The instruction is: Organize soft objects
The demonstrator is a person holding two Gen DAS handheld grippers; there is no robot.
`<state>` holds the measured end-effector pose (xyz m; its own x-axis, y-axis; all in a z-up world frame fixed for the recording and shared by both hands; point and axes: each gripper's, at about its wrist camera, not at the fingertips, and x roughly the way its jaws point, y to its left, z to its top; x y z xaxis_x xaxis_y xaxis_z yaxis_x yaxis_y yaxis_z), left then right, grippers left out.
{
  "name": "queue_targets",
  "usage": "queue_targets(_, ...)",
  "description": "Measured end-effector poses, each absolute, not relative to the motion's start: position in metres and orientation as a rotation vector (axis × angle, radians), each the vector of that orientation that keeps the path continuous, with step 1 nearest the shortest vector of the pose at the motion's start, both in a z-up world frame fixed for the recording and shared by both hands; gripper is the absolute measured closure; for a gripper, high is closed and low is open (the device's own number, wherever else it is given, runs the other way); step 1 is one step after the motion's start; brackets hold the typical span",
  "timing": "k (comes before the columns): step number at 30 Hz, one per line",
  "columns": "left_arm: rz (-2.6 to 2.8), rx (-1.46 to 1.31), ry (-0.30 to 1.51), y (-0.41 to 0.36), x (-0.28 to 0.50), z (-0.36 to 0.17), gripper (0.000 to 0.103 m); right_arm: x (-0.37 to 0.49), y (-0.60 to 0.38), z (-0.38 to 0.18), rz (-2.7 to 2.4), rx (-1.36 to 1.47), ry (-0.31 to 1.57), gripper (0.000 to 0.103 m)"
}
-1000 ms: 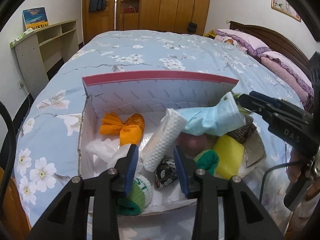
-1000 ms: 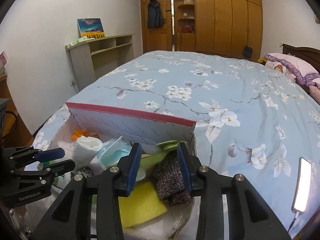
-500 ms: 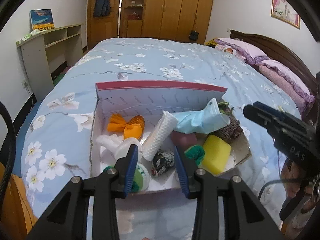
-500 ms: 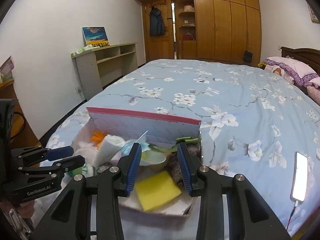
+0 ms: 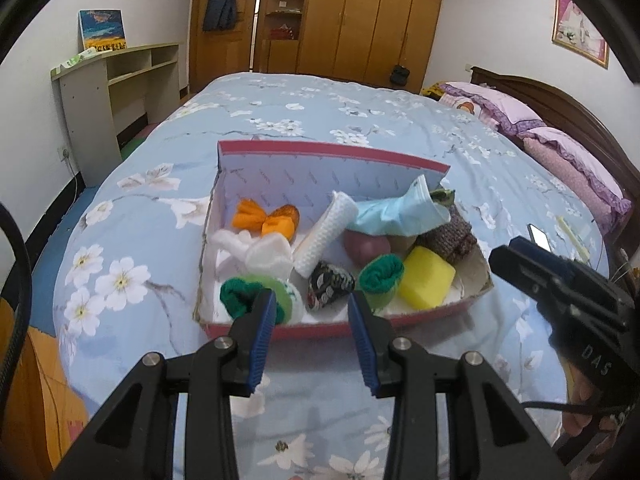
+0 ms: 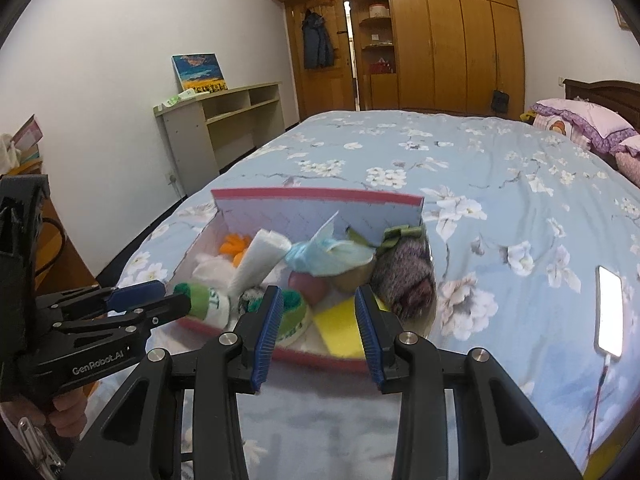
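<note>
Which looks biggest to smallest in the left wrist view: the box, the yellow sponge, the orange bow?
1. box
2. yellow sponge and orange bow: look alike; the sponge sits nearer, so unsure.

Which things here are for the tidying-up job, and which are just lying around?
For the job: box, yellow sponge, orange bow, white rolled cloth, blue face mask, green rolled sock.

Just lying around: phone, pillows, painting, shelf unit.

Light: soft, even, indoor; brightest at doorway (image 5: 260, 20), twelve o'clock.
Glare: lit phone screen (image 6: 610, 314), three o'clock, blown white.
Edges: fisheye bending, black corners.
Focus: mostly sharp.
</note>
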<state>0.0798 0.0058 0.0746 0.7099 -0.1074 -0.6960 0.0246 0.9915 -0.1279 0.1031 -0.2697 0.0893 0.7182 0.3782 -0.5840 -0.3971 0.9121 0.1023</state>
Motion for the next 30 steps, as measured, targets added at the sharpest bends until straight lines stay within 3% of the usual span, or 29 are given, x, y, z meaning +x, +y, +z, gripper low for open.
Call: queue_targets(30, -0.029, -0.091, 0.871, -0.003, 0.080, 0.024, 0.064, 0.096, -0.266, 0.029, 0.347, -0.015, 0.774, 0.065)
